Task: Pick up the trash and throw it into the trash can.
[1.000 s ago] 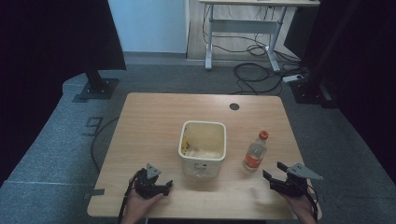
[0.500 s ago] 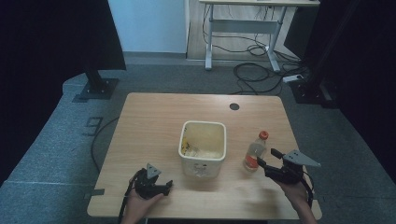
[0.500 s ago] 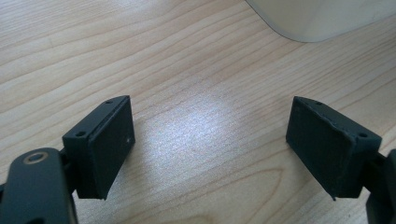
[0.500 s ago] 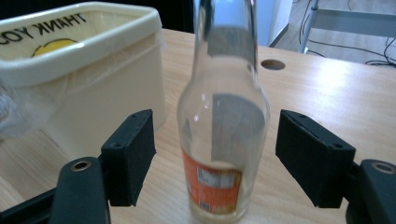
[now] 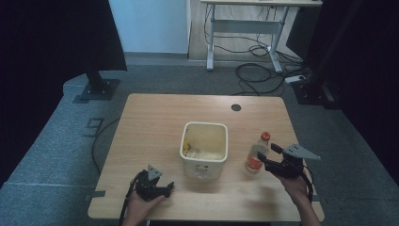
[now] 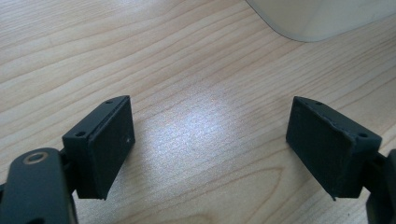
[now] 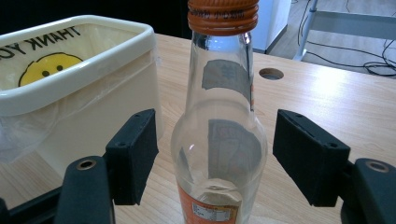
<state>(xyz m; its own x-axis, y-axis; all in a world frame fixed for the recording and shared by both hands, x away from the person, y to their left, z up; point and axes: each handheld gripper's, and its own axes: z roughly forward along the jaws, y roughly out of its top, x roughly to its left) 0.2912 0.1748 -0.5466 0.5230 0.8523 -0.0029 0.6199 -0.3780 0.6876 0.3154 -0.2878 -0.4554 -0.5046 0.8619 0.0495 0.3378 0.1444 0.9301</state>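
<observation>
Our right tool [image 7: 215, 158] stands with its jaws spread wide on either side of the clear glass bottle [image 7: 219, 140], neither pad touching the glass, so we judge this as the approach step just short of a grasp. The bottle stands upright on the table [image 5: 155, 117], its orange cap [image 7: 223, 16] on, just beside the right wall of the cream bin [image 5: 204, 148]; from the high view it sits just ahead of the tool's tips. Our left tool [image 6: 210, 149] is also open, with bare table between its jaws, near the bin's front left corner. The next move probably calls for closing squarely on the bottle's body; the glass may be slippery, though we cannot tell whether it holds any liquid.
</observation>
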